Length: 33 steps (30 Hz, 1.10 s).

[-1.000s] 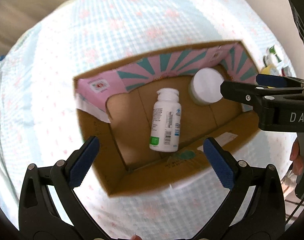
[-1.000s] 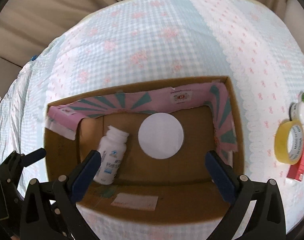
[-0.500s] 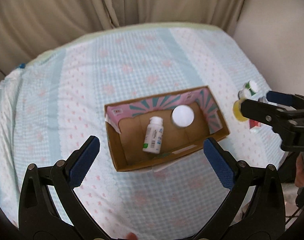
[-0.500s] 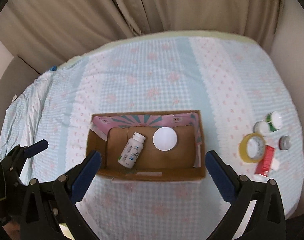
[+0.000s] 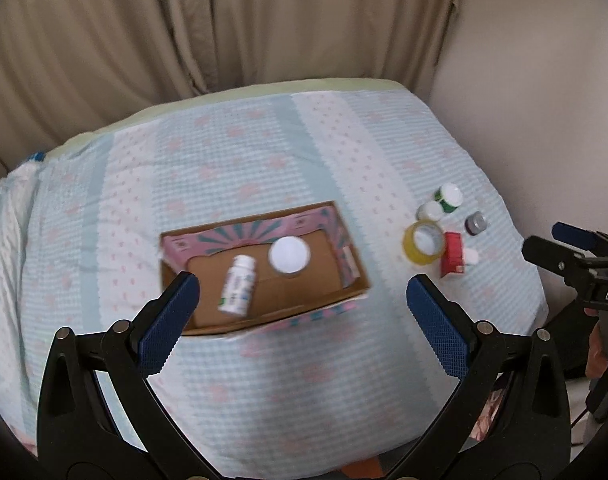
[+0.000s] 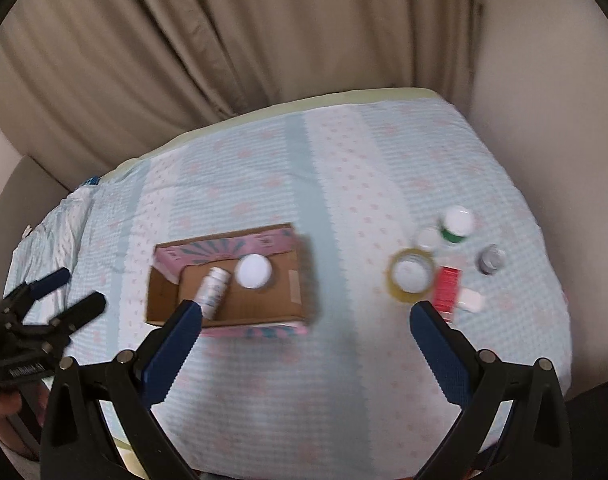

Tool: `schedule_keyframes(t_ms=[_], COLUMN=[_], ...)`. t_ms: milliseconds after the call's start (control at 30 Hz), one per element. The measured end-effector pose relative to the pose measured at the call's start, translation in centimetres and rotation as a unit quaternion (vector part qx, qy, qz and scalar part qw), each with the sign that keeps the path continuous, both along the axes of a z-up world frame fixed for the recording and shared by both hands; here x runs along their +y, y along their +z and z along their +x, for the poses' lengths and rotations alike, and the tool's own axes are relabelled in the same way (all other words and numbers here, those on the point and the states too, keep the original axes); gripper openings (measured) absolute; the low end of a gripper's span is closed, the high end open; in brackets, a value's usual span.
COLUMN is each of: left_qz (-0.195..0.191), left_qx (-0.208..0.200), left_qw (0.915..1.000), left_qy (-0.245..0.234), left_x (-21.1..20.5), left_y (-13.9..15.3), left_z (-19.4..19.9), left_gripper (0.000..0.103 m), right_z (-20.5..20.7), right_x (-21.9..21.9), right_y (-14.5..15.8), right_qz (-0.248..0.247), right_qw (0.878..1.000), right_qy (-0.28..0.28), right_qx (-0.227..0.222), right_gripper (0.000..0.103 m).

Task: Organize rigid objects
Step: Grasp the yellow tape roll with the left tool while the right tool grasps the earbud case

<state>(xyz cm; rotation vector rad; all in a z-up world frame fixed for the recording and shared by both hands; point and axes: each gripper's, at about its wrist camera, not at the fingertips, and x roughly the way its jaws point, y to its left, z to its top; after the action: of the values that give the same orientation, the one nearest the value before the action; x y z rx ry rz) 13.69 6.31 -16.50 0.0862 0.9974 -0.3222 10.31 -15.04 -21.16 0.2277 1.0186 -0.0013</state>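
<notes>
— What is seen on the bed (image 5: 288,380)?

— An open cardboard box (image 5: 264,312) is set near the middle of the checked bedspread. Inside it, a white pill bottle (image 5: 237,290) is laid on its side toward the box's left half, and a white-lidded jar (image 5: 289,256) is stood upright just to the right of that bottle, near the box's far wall.

— And outside the box?

— A cluster of loose things is found well to the right of the box. Nearest the box, a roll of yellow tape (image 5: 423,242) is laid flat. A red packet (image 5: 453,254) is placed just beyond the tape, on the side away from the box. Behind the tape, a green-and-white bottle (image 5: 448,197) and a small white cap (image 5: 429,211) are seen, and a small grey jar (image 5: 476,223) is set farthest from the box. All of this is blurred in the right wrist view.

— How are the tools held?

— The left hand-held gripper (image 5: 302,308) is held above the box's near edge with its jaws spread wide and nothing between them. The right hand-held gripper (image 6: 306,332) is likewise spread and empty, held over the bedspread between the box and the tape roll. Neither is touching anything.
</notes>
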Motion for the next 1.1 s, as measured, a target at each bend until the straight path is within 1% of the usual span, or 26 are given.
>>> schedule_keyframes(t_ms=[100,200,300,467,600,633,700,800,867,900,967,1000,1100], left_qz=[0.0,0.001,0.011,0.006,0.017,0.019,0.026,0.031,0.034,0.037,0.035,0.031,0.022], left_qx=[0.006,0.014,0.016,0.037,0.047,0.047,0.048,0.026,0.017,0.011,0.007,0.008,0.01], left_qw=[1.0,0.9999,0.9998,0.999,0.9972,0.9968,0.9955,0.9941,0.9925,0.9911,0.9891,0.9877,0.9854], left_qy=[0.008,0.006,-0.003,-0.026,-0.055,-0.061,-0.078,-0.1,-0.116,-0.128,-0.143,-0.153,-0.168], left_x=[-4.3,-9.0,-13.7,-19.6,-23.4,-23.8,-25.0,-26.2,-26.6,-27.0,-27.3,-27.6,-28.2], left_y=[-0.2,-1.2,-2.8,-6.6,-11.6,-12.8,-16.2,-21.2,-23.4,-25.0,-26.9,-28.2,-31.0], left_z=[-0.6,-0.9,-1.0,-0.7,0.1,0.4,1.0,1.6,2.1,2.5,3.2,3.8,5.2], left_gripper=[0.103,0.103,0.103,0.103,0.103,0.103,0.103,0.103,0.103,0.103,0.103,0.103,0.103], right_z=[-1.5,-2.5,-3.2,-3.0,-2.1,-1.9,-1.3,-0.5,0.0,0.3,0.8,1.0,1.8], right_x=[-4.5,-9.1,-13.7,-18.6,-20.9,-21.5,-22.6,-23.6,-23.8,-24.0,-24.2,-24.2,-24.6], right_y=[-0.4,-1.3,-2.5,-5.2,-8.4,-9.5,-11.9,-16.1,-18.4,-19.7,-22.1,-23.3,-26.9], right_qz=[-0.01,-0.017,-0.017,-0.035,-0.059,-0.06,-0.056,-0.06,-0.066,-0.067,-0.069,-0.07,-0.081], right_qw=[1.0,1.0,0.999,0.997,0.994,0.993,0.993,0.993,0.992,0.992,0.99,0.989,0.985], right_qy=[0.007,0.016,0.028,0.063,0.092,0.097,0.101,0.099,0.104,0.109,0.122,0.13,0.15], right_qx=[-0.001,0.0,-0.002,0.008,0.012,0.013,0.013,0.011,0.013,0.015,0.017,0.017,0.029], right_gripper=[0.103,0.103,0.103,0.103,0.103,0.103,0.103,0.103,0.103,0.103,0.103,0.102,0.095])
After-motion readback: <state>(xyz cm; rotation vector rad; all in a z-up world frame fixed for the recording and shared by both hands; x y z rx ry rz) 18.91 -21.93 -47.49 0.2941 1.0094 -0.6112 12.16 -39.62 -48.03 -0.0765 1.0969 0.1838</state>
